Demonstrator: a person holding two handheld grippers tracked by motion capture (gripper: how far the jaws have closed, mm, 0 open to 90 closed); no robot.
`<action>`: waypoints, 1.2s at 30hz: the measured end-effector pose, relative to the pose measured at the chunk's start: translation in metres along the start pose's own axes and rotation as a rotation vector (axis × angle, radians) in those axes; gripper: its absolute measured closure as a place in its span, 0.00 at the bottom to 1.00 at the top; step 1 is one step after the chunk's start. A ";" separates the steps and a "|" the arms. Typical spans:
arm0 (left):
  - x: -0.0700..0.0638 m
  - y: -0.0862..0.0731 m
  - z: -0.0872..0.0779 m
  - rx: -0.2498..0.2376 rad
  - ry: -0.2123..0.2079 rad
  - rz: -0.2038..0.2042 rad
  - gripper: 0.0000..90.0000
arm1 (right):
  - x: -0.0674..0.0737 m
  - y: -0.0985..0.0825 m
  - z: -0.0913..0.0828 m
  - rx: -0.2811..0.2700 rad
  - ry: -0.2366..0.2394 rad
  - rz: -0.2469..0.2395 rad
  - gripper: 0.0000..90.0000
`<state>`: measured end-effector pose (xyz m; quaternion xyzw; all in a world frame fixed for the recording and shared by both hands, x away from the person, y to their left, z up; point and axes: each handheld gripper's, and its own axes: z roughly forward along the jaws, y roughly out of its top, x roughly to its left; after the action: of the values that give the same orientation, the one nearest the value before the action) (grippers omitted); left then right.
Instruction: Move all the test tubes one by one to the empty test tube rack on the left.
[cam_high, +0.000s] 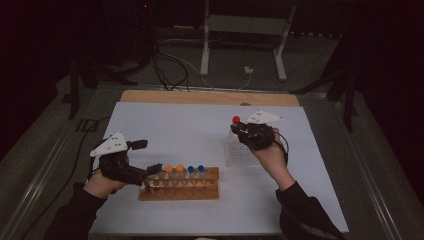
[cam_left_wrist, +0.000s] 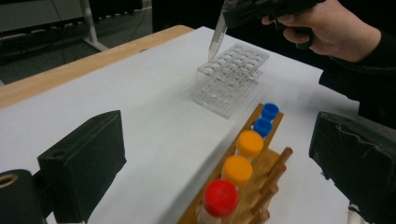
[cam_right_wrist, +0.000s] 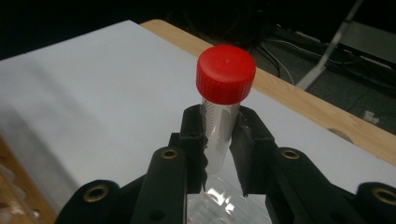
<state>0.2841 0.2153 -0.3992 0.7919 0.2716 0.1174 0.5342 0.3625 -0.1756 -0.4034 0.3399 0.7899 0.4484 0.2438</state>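
Observation:
My right gripper (cam_right_wrist: 217, 135) is shut on a clear tube with a red cap (cam_right_wrist: 226, 73), held upright. In the high view the right gripper (cam_high: 243, 131) holds that red-capped tube (cam_high: 236, 120) over the clear plastic rack (cam_high: 241, 152). From the left gripper view the tube's pointed tip (cam_left_wrist: 215, 41) hangs just above the clear rack (cam_left_wrist: 231, 77). My left gripper (cam_high: 150, 157) stands open at the left end of the wooden rack (cam_high: 180, 185). That wooden rack (cam_left_wrist: 261, 168) carries red (cam_left_wrist: 220, 198), orange (cam_left_wrist: 237, 170) and blue (cam_left_wrist: 263, 126) capped tubes.
A white sheet (cam_high: 190, 135) covers the table, with a wooden edge (cam_high: 210, 97) at the back. Beyond it, cables and a metal stand (cam_high: 245, 35) sit on the dark floor. Bare sheet lies between the two racks and to the far left.

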 end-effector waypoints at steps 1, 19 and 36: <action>0.001 0.003 0.001 0.001 0.004 0.004 0.05 | 0.001 0.001 0.000 -0.005 0.009 -0.007 0.83; 0.013 0.041 0.035 0.024 -0.006 0.046 0.08 | 0.041 0.013 0.013 -0.013 0.152 -0.080 0.83; 0.008 0.064 0.072 0.012 -0.047 0.101 0.35 | 0.069 0.025 0.032 0.025 0.232 -0.117 0.83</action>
<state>0.3443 0.1455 -0.3708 0.8104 0.2192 0.1240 0.5289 0.3471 -0.0970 -0.4026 0.2420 0.8369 0.4597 0.1722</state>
